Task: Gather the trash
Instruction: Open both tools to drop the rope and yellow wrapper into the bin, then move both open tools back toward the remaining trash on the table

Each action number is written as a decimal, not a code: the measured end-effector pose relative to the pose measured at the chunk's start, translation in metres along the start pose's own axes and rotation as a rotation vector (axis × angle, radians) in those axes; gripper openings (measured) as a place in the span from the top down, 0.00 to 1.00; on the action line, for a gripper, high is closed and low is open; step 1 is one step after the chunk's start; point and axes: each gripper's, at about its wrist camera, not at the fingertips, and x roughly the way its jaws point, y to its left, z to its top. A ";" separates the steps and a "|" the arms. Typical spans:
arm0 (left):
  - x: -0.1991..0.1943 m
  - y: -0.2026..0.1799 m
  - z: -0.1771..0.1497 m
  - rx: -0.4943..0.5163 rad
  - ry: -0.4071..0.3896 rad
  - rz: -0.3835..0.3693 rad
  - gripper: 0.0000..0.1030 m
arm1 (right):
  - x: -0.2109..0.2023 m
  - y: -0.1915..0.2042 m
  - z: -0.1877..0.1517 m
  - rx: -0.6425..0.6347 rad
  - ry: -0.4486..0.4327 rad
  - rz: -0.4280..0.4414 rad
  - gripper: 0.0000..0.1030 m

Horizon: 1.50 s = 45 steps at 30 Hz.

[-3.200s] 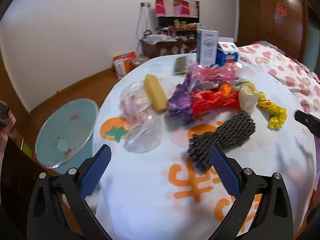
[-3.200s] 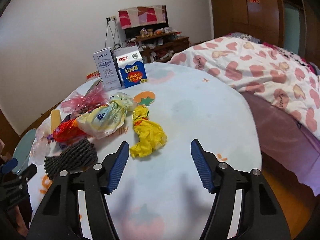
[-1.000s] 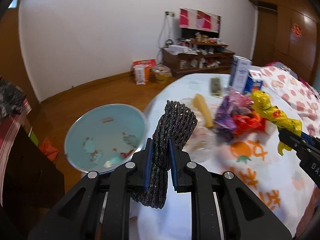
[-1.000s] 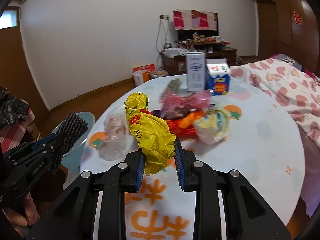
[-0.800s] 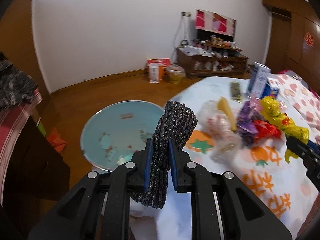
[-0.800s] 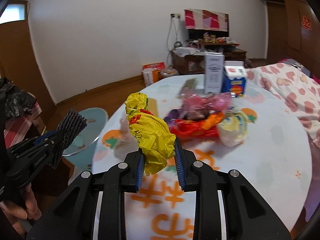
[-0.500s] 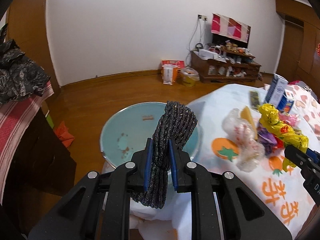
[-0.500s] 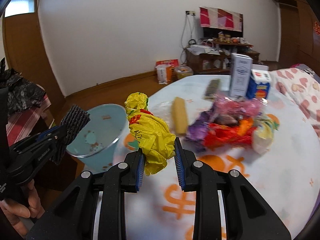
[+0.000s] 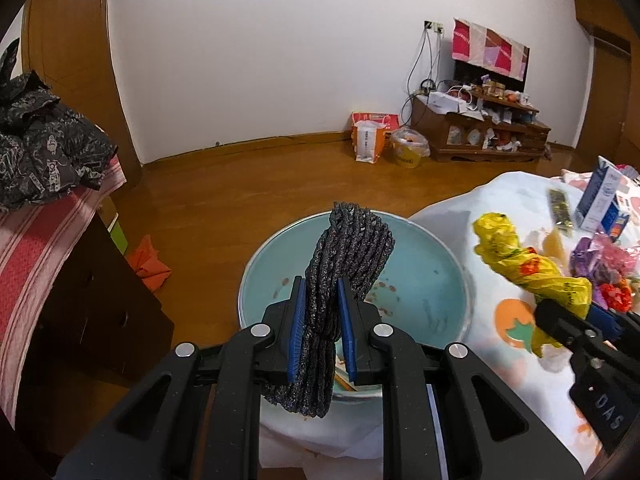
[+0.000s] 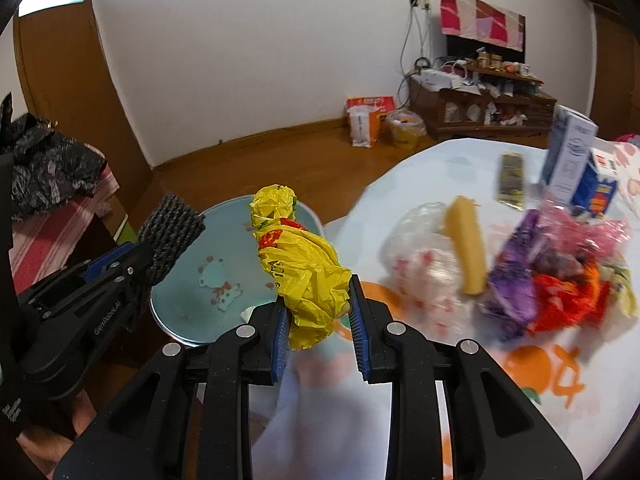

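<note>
Black foam net (image 9: 344, 280) clamped in left hand-held gripper (image 9: 322, 344).

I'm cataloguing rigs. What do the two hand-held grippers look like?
Both are alike: the left hand-held gripper and right hand-held gripper have matte black angular arms, silver round bolts and ribbed blue pads. White lettering marks their black bodies. No cables or sleeves show.

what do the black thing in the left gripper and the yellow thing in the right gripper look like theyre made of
Black net sleeve: looks like soft foam mesh, matte and speckled; its open lattice squashes between the pads. Probably fruit packing foam.
Yellow bag: thin plastic film, glossy, with sharp crinkles and red print, bunched into a wad.
</note>
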 end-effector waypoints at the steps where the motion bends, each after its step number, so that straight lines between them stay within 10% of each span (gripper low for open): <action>1: 0.005 0.002 0.001 -0.004 0.008 -0.002 0.84 | 0.006 0.003 0.002 -0.004 0.007 0.000 0.73; 16: 0.050 0.016 0.001 -0.028 0.071 0.006 0.84 | 0.081 0.034 0.014 -0.034 0.129 0.036 0.71; 24: 0.057 0.020 0.002 -0.035 0.098 0.017 0.78 | 0.080 0.025 0.018 -0.005 0.149 0.120 0.43; 34: 0.027 0.020 0.003 -0.053 0.037 0.121 0.16 | 0.016 -0.009 0.025 0.049 -0.012 0.063 0.33; 45: -0.015 -0.026 -0.010 -0.024 0.000 0.055 0.08 | -0.036 -0.062 -0.004 0.086 -0.066 -0.063 0.26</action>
